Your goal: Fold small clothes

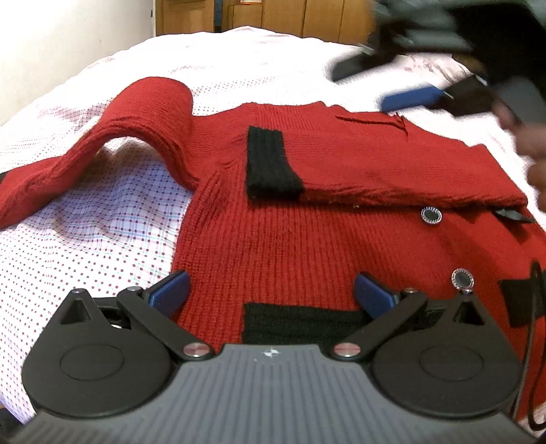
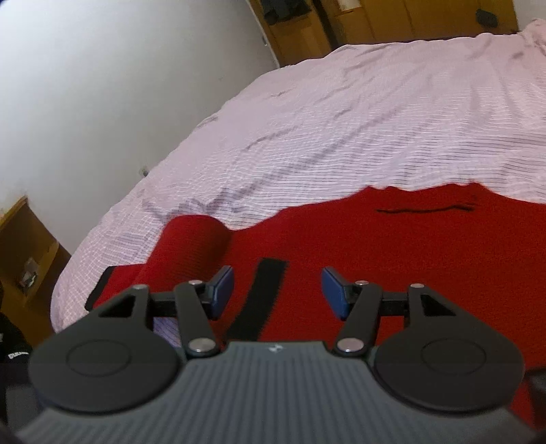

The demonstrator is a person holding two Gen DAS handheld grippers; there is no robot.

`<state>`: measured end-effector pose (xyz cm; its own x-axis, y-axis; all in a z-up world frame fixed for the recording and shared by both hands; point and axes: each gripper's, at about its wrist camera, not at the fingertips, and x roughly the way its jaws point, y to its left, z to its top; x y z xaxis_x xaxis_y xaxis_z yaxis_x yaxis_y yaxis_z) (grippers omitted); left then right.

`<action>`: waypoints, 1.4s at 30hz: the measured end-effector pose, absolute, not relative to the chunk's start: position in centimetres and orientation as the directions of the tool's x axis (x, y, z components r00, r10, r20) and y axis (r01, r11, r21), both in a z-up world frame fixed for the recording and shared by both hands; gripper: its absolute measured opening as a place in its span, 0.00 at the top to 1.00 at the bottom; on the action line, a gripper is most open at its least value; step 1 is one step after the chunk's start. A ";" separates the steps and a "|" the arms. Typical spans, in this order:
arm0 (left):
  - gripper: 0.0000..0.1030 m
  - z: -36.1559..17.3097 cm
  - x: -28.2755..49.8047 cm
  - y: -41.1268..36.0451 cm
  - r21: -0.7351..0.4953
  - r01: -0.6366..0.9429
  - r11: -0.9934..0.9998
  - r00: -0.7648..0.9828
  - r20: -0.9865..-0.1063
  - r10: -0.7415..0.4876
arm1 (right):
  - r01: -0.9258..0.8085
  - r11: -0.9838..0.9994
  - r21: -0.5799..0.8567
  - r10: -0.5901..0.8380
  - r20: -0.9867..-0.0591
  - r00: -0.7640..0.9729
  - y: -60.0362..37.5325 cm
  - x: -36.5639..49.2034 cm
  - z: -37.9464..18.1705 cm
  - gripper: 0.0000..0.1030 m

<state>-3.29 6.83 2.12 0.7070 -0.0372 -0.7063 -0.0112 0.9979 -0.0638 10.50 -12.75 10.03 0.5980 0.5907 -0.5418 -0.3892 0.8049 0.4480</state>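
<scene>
A small red knit cardigan with black trim and round buttons lies on the bed. One sleeve with a black cuff is folded across its body. The other sleeve arches out to the left over the sheet. My left gripper is open and empty, low over the cardigan's near hem. My right gripper is open and empty above the cardigan, over the black cuff. It also shows blurred in the left wrist view, above the cardigan's far edge.
The bed has a white sheet with a dotted check, also in the right wrist view. A white wall and wooden furniture stand past the bed's left edge. Wooden cupboards stand behind.
</scene>
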 end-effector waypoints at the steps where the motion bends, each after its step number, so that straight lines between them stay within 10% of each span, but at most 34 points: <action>1: 0.00 2.2 -3.2 6.9 -0.068 -0.012 0.998 0.707 -0.706 -0.039 | -0.380 0.813 0.441 0.579 -0.544 0.608 -13.7 10.2 9.9 0.41; 28: 0.01 3.5 6.1 6.2 -0.093 -0.036 0.995 0.715 -0.698 -0.040 | 0.035 0.908 0.417 0.260 -0.629 0.733 -31.1 4.6 1.8 0.43; 36: 0.15 2.1 8.2 6.1 -0.101 -0.068 0.993 0.714 -0.700 -0.022 | -0.009 0.946 0.323 0.216 -0.610 0.763 -30.5 4.4 0.6 0.44; 42: 0.55 2.2 8.3 5.4 -0.102 -0.013 0.995 0.735 -0.675 -0.060 | -0.045 0.970 0.241 0.178 -0.566 0.805 -29.2 3.5 -0.8 0.42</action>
